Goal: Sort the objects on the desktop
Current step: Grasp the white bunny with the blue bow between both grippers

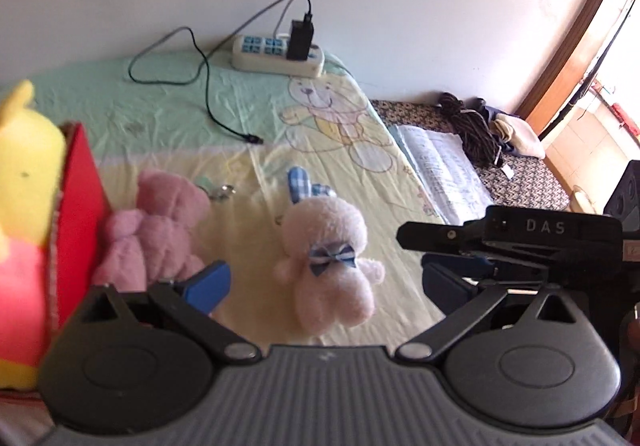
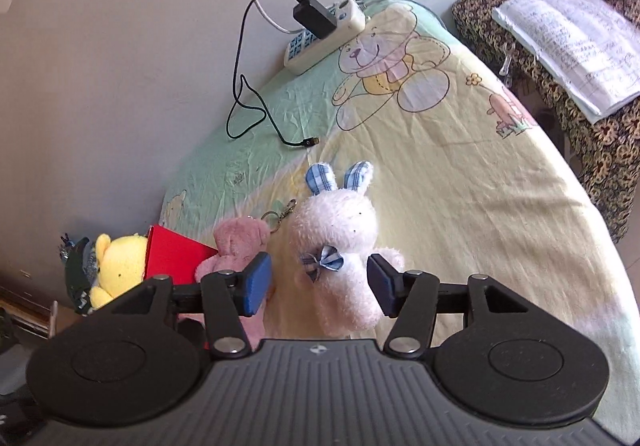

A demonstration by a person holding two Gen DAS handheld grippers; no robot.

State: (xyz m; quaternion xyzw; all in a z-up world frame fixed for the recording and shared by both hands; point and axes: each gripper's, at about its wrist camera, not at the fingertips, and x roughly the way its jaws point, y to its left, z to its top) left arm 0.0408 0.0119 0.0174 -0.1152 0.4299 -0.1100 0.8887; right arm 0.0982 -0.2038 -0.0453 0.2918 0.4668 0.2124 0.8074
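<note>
Tongs first: right gripper (image 2: 318, 286) gapes wide astride the pale pink plush rabbit with blue checked ears (image 2: 340, 246) on the cartoon-bear sheet (image 2: 460, 173); left gripper (image 1: 324, 282) hangs wide, empty. Yellow plush bear (image 2: 118, 266) seems already boxed in the red cardboard box (image 2: 172, 256); rabbit and dusky pink plush toy (image 2: 236, 246) look unsorted

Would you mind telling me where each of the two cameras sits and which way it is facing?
Left wrist: behind the open left claw, looking across the cartoon-print sheet at the pale pink plush rabbit with blue checked ears; the right claw enters at right.
Right wrist: behind the open right claw, whose fingers flank the rabbit.
Shared: rabbit, darker pink plush toy, white power strip.
</note>
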